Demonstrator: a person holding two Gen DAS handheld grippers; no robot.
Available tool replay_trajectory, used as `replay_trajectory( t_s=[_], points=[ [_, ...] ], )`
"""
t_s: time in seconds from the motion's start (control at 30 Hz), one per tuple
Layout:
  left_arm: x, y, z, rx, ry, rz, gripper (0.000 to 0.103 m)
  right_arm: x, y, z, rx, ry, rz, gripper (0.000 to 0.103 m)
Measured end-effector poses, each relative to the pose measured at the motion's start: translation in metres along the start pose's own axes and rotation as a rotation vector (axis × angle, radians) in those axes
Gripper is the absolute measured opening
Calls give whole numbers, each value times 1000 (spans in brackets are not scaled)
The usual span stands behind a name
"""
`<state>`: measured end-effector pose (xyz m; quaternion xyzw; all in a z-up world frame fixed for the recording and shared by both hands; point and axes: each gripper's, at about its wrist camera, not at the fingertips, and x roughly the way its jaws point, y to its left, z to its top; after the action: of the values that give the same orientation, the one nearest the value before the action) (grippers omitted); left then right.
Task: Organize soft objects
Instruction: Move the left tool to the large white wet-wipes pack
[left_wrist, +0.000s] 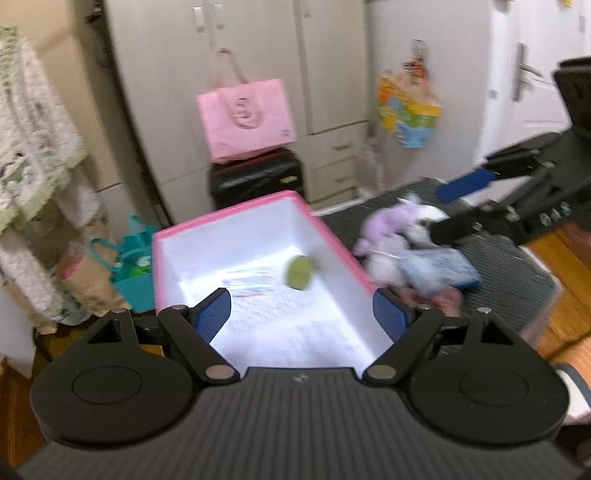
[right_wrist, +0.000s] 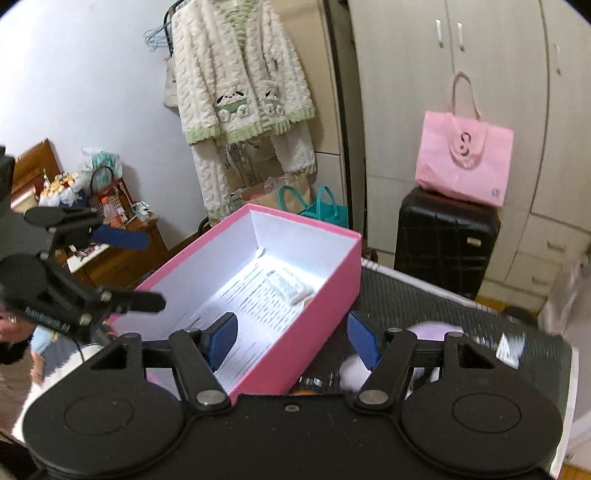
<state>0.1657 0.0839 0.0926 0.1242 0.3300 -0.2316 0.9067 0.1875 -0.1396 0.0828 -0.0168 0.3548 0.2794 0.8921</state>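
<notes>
A pink box (left_wrist: 332, 236) with a white inside stands on a dark grey ribbed surface (left_wrist: 509, 266). A blurred green soft ball (left_wrist: 298, 272) is inside the box. My left gripper (left_wrist: 301, 317) is open and empty over the box's near end. To the right of the box lies a pile of soft things: a purple plush (left_wrist: 388, 221), a white plush (left_wrist: 386, 264) and a light blue item (left_wrist: 439, 267). My right gripper (left_wrist: 443, 208) is open beside the pile. In the right wrist view the right gripper (right_wrist: 291, 341) is open over the box wall (right_wrist: 321, 325), with the purple plush (right_wrist: 434, 330) just beyond its right finger.
A black suitcase (right_wrist: 443, 240) with a pink tote bag (right_wrist: 465, 162) on it stands behind the box by pale wardrobes. Teal bags (left_wrist: 135, 273) sit on the floor at left. A fluffy garment (right_wrist: 240, 92) hangs from a rack. A colourful bag (left_wrist: 408, 110) hangs on the wall.
</notes>
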Motion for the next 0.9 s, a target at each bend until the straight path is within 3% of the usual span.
replay_trajectory(
  t_s=[0.33, 0.63, 0.9],
  points=[
    [-15, -60, -21, 99, 12, -140, 83, -46, -7, -39, 43, -44, 39, 71],
    [2, -99, -35, 142, 41, -196, 81, -55, -23, -76, 85, -37, 34, 71],
    [20, -125, -41, 198, 38, -194, 78, -53, -41, -98, 101, -19, 10, 71]
  ],
)
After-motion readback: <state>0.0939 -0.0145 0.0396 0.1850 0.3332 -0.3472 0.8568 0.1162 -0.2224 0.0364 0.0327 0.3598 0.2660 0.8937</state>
